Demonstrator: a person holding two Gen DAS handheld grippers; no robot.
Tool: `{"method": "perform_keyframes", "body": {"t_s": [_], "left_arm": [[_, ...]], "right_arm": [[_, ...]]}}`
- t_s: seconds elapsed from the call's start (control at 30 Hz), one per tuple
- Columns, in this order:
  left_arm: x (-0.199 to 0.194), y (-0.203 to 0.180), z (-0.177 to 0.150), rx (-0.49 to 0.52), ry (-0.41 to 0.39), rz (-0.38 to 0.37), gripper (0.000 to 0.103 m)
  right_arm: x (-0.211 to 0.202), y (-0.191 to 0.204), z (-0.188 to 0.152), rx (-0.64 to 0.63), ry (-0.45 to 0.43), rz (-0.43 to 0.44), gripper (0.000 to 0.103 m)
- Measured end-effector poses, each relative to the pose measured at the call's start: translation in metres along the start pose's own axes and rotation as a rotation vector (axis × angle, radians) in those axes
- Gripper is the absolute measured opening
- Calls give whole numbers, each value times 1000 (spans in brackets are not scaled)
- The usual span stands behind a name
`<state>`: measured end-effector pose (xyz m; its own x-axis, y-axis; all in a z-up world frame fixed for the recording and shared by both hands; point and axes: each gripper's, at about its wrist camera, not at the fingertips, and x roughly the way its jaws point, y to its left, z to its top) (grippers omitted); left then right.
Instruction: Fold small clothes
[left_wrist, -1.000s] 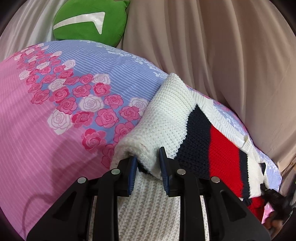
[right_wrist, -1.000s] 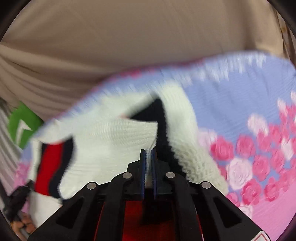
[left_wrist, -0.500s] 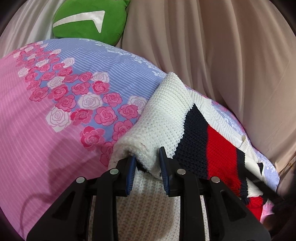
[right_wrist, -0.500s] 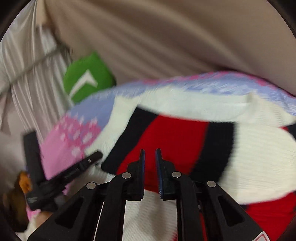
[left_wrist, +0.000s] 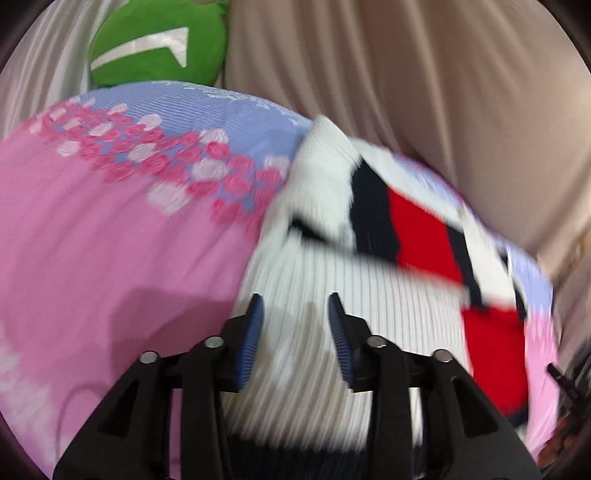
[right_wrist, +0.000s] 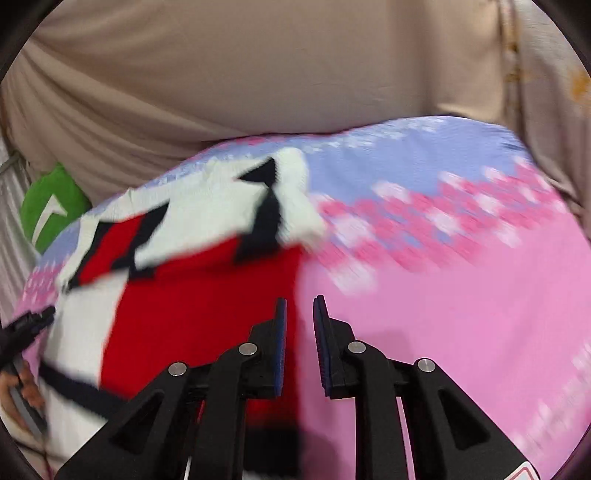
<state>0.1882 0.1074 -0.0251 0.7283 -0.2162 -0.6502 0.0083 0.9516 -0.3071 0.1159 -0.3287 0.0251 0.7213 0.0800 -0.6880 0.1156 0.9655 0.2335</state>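
Note:
A white knit sweater (left_wrist: 332, 280) with navy and red bands lies folded on the pink and lilac rose-print bedspread (left_wrist: 110, 229). My left gripper (left_wrist: 295, 325) is open and empty above its white ribbed part. In the right wrist view the sweater (right_wrist: 192, 295) lies left of centre, its red panel nearest. My right gripper (right_wrist: 299, 332) is open by a narrow gap, empty, over the sweater's right edge. The left gripper's tip (right_wrist: 26, 325) shows at the far left. Both views are motion-blurred.
A green cushion (left_wrist: 159, 44) with a white mark sits at the back of the bed and shows in the right wrist view (right_wrist: 48, 206). Beige draped curtain (left_wrist: 406, 81) hangs behind the bed. Bare bedspread (right_wrist: 461, 295) lies right of the sweater.
My left gripper has let go of the sweater's white fold and opened wider, pulling back. The fold now lies flat. My right gripper has opened, released the sweater and swung toward its right edge.

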Motion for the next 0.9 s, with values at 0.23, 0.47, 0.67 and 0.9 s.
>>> {"method": "perform_keyframes", "body": {"t_s": [0.23,0.47,0.67,0.9], "left_arm": [[-76,11,-89,74,145,-3,81],[-93,12,-121,4,149,-62,89],[-88,3,-120,24,129,-77,63],[-94,4,-107,-13,118,-164,7]], "right_arm": [[-56,-10,-121,80,135,215,43],[-53,15,-141,104,104,332,56],[-45,32,-134,123,99,339,51],[-54,46,-125,101,61,332,9]]}}
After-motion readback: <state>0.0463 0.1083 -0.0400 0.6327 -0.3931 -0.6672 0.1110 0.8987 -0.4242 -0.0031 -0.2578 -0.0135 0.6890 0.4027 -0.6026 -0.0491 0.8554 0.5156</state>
